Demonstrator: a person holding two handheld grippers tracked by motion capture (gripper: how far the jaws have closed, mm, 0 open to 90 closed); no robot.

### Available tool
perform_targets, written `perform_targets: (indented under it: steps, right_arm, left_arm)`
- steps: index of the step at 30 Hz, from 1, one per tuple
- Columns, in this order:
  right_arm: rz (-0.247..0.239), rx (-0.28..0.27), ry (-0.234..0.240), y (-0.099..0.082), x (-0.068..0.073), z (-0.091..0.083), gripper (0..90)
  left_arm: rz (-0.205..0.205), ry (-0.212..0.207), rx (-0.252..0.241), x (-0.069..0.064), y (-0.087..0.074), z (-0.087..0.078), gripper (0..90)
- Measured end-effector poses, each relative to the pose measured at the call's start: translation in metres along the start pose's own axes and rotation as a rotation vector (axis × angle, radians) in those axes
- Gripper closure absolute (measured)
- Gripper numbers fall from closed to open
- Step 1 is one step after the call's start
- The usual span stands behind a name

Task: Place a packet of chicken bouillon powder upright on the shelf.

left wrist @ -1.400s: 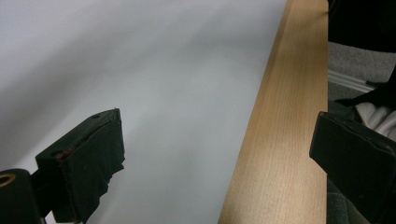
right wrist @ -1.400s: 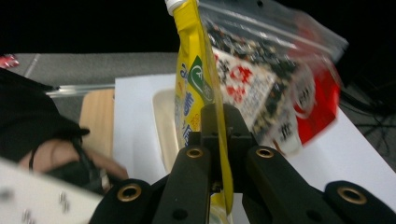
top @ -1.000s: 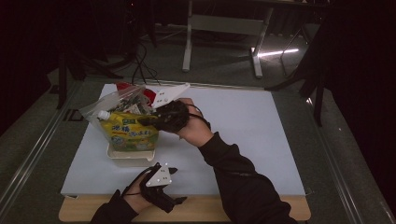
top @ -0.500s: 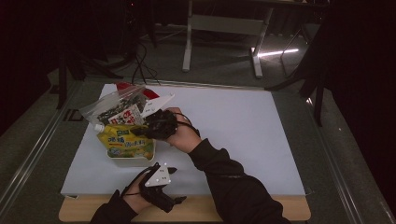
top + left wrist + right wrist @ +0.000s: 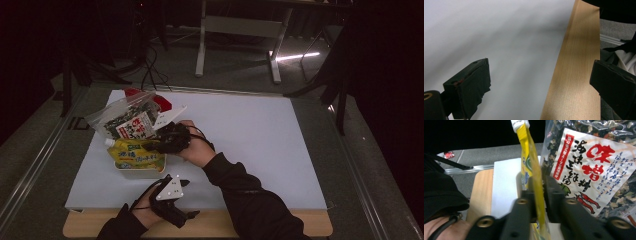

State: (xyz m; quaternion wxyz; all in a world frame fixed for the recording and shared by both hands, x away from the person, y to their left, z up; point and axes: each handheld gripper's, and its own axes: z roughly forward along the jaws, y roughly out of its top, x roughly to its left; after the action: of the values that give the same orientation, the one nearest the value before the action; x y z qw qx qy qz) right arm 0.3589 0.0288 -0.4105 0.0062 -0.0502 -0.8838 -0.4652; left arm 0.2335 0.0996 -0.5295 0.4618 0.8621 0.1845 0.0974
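A yellow spouted pouch (image 5: pixel 134 152) with a white cap lies over a white tray (image 5: pixel 136 173) at the table's left. My right gripper (image 5: pixel 152 146) is shut on the pouch's edge; in the right gripper view the yellow pouch (image 5: pixel 532 171) stands pinched between the jaws. A clear bag of dried seafood mix with a white and red label (image 5: pixel 129 121) leans behind the pouch, and the same bag (image 5: pixel 594 167) lies just right of the jaws. My left gripper (image 5: pixel 186 183) rests open near the front edge, jaws wide apart over the white mat (image 5: pixel 499 50).
A red packet (image 5: pixel 152 98) lies behind the clear bag. The wooden table edge (image 5: pixel 576 75) runs along the front of the mat. The white mat (image 5: pixel 260 140) stretches to the right of the person's forearm (image 5: pixel 235 185). A metal stand (image 5: pixel 240 30) stands beyond the table.
My right gripper has drawn back toward the person with the yellow pouch, sliding it out from the clear bag and over the tray. The left gripper has stayed put.
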Motion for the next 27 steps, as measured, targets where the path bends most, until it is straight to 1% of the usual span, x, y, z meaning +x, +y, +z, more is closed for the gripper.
perform_targets:
  steps: [2, 3, 5, 9, 14, 17, 18, 20, 22, 27]
  right_arm:
    - [-0.002, -0.006, -0.013, 0.001, 0.001, -0.004, 75.4]
    - [-0.01, -0.007, -0.021, 0.0, 0.002, -0.006, 74.7]
    - [-0.007, -0.018, -0.026, -0.002, 0.002, -0.013, 70.8]
    - [-0.007, -0.034, -0.066, -0.013, 0.0, -0.029, 63.2]
    - [0.023, -0.045, -0.087, -0.036, -0.002, -0.045, 57.8]
    - [0.039, -0.047, -0.115, -0.051, -0.003, -0.051, 54.8]
    - [0.047, -0.053, -0.12, -0.056, -0.003, -0.053, 54.0]
    - [0.049, -0.04, -0.128, -0.067, -0.003, -0.055, 53.0]
    - [0.067, -0.036, -0.136, -0.078, -0.002, -0.057, 52.3]
    - [0.094, -0.048, -0.154, -0.098, -0.001, -0.062, 51.8]
  left_arm:
    - [0.0, 0.003, 0.001, 0.0, 0.0, 0.0, 4.3]
    - [-0.001, 0.003, 0.001, 0.001, 0.0, 0.0, 4.3]
    - [-0.003, 0.003, 0.002, 0.001, 0.0, 0.0, 4.3]
    - [-0.003, 0.003, 0.002, 0.002, -0.001, 0.001, 4.3]
    - [-0.004, 0.004, 0.002, 0.002, -0.001, 0.001, 4.3]
    - [-0.004, 0.003, 0.002, 0.002, -0.001, 0.001, 4.3]
    - [-0.004, 0.003, 0.001, 0.002, -0.001, 0.001, 4.3]
    - [-0.003, 0.003, 0.002, 0.002, -0.001, 0.001, 4.3]
    - [-0.005, 0.001, 0.001, 0.002, -0.001, 0.001, 4.3]
    - [-0.001, 0.006, 0.005, 0.002, 0.0, 0.001, 4.3]
